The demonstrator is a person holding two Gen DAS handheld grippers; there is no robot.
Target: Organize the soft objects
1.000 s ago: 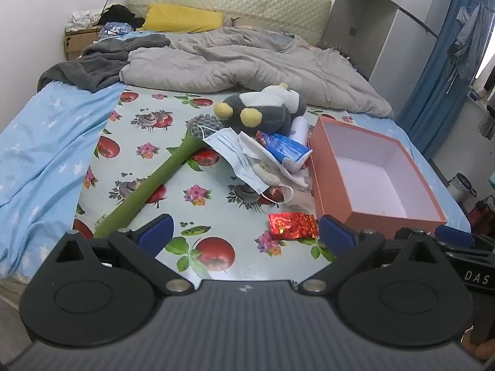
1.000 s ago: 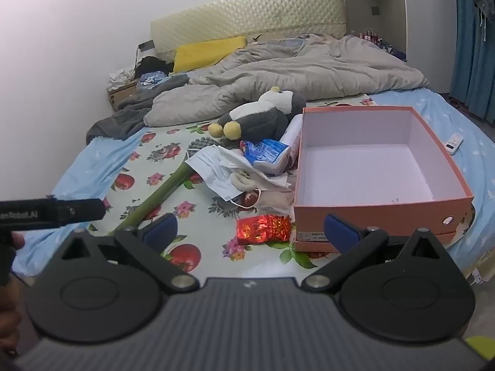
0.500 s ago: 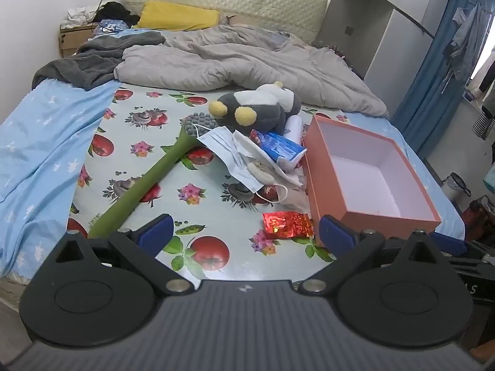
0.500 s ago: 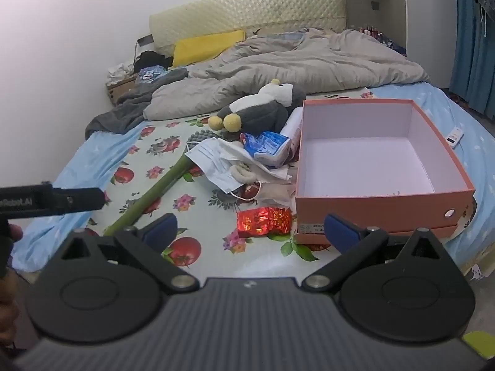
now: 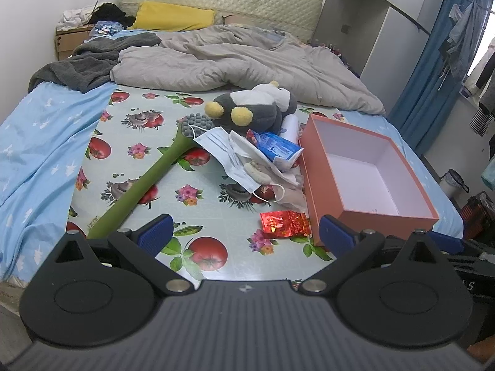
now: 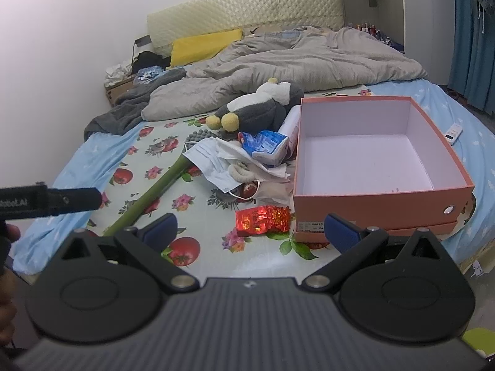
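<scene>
A grey and white plush toy (image 5: 250, 108) (image 6: 256, 108) lies on the fruit-print sheet beside an empty orange box (image 5: 365, 167) (image 6: 371, 154). In front of it sit face masks (image 5: 222, 151) (image 6: 210, 160), a blue packet (image 5: 278, 148) (image 6: 263, 145), a red foil packet (image 5: 284, 224) (image 6: 263, 219) and a long green brush (image 5: 148, 182) (image 6: 154, 188). My left gripper (image 5: 244, 235) is open and empty, short of the red packet. My right gripper (image 6: 250, 232) is open and empty, also just short of it.
A grey duvet (image 5: 247, 61) and a dark blanket (image 5: 92, 61) are bunched at the bed's far half, with a yellow pillow (image 5: 176, 17) behind. A white remote (image 6: 454, 130) lies right of the box. Blue curtains (image 5: 433, 77) hang right.
Both grippers have drawn back a little and risen slightly; the pile and box look a bit smaller and lower in view. Nothing on the bed has moved.
</scene>
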